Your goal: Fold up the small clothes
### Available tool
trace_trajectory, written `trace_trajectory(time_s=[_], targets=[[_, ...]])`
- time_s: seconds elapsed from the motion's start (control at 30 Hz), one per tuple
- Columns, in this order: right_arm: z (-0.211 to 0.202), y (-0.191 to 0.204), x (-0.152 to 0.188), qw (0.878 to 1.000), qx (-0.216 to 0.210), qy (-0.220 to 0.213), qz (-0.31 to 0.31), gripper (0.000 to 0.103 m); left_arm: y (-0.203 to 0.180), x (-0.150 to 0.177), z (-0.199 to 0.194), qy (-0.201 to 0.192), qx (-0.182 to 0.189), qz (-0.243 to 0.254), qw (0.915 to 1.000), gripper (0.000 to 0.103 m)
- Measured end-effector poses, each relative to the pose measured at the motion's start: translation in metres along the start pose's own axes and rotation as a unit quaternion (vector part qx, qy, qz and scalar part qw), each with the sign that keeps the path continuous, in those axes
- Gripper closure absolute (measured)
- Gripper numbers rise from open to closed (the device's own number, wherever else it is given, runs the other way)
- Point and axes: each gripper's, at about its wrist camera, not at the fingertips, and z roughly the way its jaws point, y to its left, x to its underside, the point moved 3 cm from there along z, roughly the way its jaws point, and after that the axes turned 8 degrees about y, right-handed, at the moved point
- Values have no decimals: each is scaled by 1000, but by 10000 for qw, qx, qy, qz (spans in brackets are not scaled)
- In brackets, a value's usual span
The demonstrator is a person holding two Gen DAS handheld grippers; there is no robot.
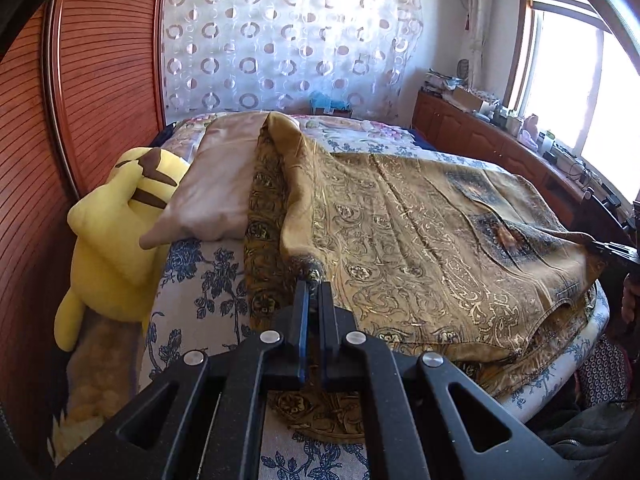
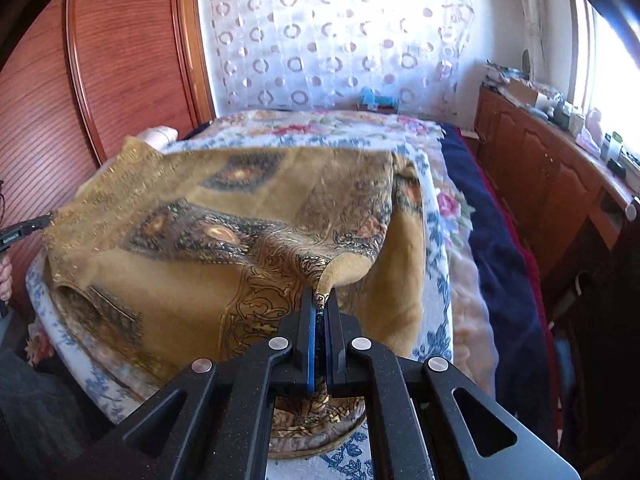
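Observation:
A gold and brown patterned garment (image 1: 408,240) lies spread over the bed, its near edge lifted. My left gripper (image 1: 314,280) is shut on a bunched corner of it at the garment's left side. My right gripper (image 2: 321,296) is shut on the other near corner of the garment (image 2: 240,216), holding a fold of cloth raised above the bed. Each gripper shows in the other's view: the right gripper (image 1: 612,250) at the far right edge, the left gripper (image 2: 24,230) at the far left edge, both pinching the cloth.
The bed has a blue floral sheet (image 1: 200,280). A yellow plush toy (image 1: 116,236) and a pink pillow (image 1: 216,192) lie at its left. A wooden wardrobe (image 1: 100,80) stands left, a cluttered wooden cabinet (image 1: 500,136) under the window right. A dark blue blanket (image 2: 500,240) lies right.

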Motion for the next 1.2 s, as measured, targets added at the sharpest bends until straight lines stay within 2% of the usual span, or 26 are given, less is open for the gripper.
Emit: trace_trajectory(time_s=[0.3,0.43,0.47,0.5,0.57,0.6,0.73,0.77,0.83,0.9,0.93,0.97,1.0,1.03,1.1,1.2], targets=[[-21,11,-13,9999,127,30,7,100,-4,6,4,53,-109,49,9999,98],[-32,19,-18,9993,339,-119,-110,94,-5,7,2,40,-149,53,9999,98],[-37,22,-20,9991,377,-166,-121,89,-5,7,2,36,-145,52,9999,98],[-41,24,-23,9989,402,-217,-99,77,-5,7,1,35,-150,49,9999,98],[-48,30,-25,9989,351,-314,-72,61,-5,7,0,35,-173,58,9998,98],[-50,32,-26,9989,302,-336,-81,57,-5,6,1,37,-171,58,9998,98],[-43,53,-21,9993,81,-283,-248,55,-6,6,0,68,-161,86,9998,98],[-40,56,-20,9994,-6,-247,-263,55,-6,6,-1,68,-169,98,9998,95],[-29,65,-16,9993,-185,-125,-315,55,-7,5,-5,0,-101,161,9998,77],[-17,75,-14,9989,-248,-25,-400,55,-8,4,-9,-95,-16,212,9997,54],[-12,80,-13,9986,-293,14,-440,55,-7,3,-12,-110,-31,196,9997,49],[-7,80,-13,9984,-338,47,-458,55,-6,2,-12,-95,-43,173,9998,31],[-3,85,-13,9980,-404,88,-479,54,-4,2,-14,-144,-5,160,9998,23],[1,83,-14,9977,-453,117,-491,53,-3,1,-15,-179,15,150,9997,23],[7,87,-14,9975,-453,159,-524,40,-1,1,-11,-116,-18,84,9999,23],[21,86,-15,9976,-348,264,-537,37,6,3,-2,25,-89,-87,9999,23]])
